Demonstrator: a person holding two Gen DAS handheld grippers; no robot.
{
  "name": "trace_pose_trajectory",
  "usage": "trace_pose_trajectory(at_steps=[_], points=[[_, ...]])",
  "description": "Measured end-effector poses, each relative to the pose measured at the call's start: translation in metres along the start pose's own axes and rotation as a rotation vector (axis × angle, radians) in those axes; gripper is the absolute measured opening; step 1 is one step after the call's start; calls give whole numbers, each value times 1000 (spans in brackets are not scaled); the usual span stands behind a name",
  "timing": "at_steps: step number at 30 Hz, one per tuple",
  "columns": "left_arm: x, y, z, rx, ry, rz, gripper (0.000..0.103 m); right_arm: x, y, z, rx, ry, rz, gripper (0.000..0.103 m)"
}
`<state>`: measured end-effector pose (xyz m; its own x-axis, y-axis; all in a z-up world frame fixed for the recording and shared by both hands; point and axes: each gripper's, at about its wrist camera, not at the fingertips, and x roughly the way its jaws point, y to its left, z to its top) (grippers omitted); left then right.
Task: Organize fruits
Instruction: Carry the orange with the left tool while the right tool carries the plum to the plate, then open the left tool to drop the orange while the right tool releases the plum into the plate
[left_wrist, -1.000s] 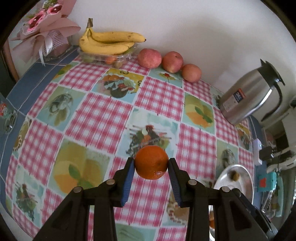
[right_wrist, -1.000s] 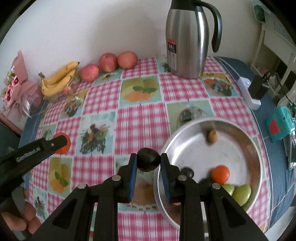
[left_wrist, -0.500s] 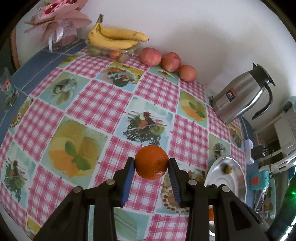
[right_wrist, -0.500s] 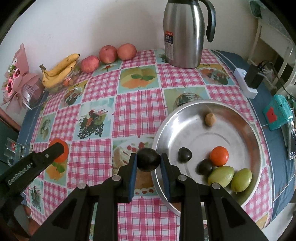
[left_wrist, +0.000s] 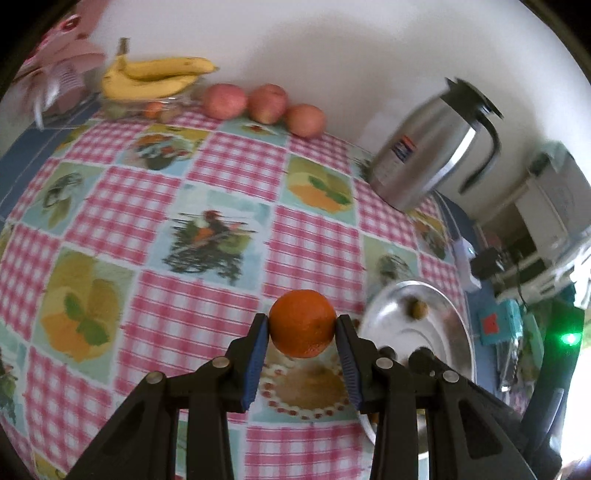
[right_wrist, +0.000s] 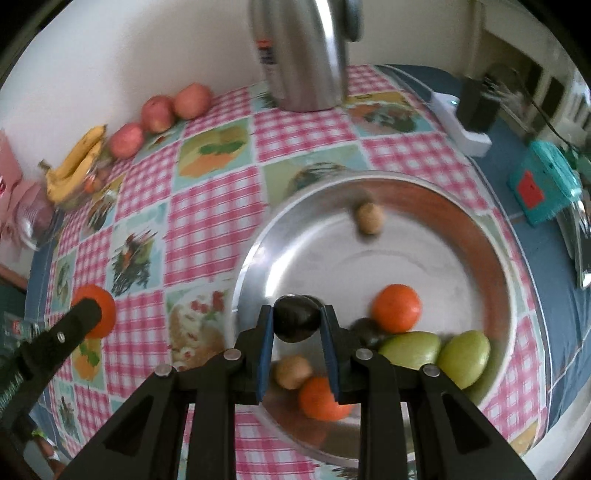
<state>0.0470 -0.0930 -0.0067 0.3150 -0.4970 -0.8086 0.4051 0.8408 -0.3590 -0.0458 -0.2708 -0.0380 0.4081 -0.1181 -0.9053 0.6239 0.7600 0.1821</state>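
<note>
Here, gripped between blue pads of the left hand-held gripper (left_wrist: 302, 330): a tangerine (left_wrist: 302, 323), held above the checked bench (left_wrist: 221, 177), just left of a metal bowl (left_wrist: 456, 332). Clamped in the right hand-held gripper (right_wrist: 296, 325): a small dark fruit (right_wrist: 296, 318), above the bowl's near-left inner edge. Inside the bowl: two more tangerines (right_wrist: 396, 307), two green fruits (right_wrist: 463, 357), two small brown ones (right_wrist: 369, 218), another dark one. By the far wall: bananas (left_wrist: 155, 79), three apples (left_wrist: 266, 102), a steel flask (left_wrist: 428, 151).
</note>
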Motion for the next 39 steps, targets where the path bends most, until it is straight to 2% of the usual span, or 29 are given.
trace_pose_trajectory(at_steps=[5, 16, 23, 39], points=[[10, -29, -11, 86, 37, -55, 40, -5, -24, 2, 61, -14, -28, 26], [34, -74, -34, 233, 84, -85, 40, -9, -68, 2, 203, -38, -111, 26], [44, -84, -40, 270, 105, -98, 40, -1, -77, -1, 221, -9, -148, 26], [61, -87, -48, 284, 165, -98, 42, 5, -81, -4, 247, 13, -159, 26]])
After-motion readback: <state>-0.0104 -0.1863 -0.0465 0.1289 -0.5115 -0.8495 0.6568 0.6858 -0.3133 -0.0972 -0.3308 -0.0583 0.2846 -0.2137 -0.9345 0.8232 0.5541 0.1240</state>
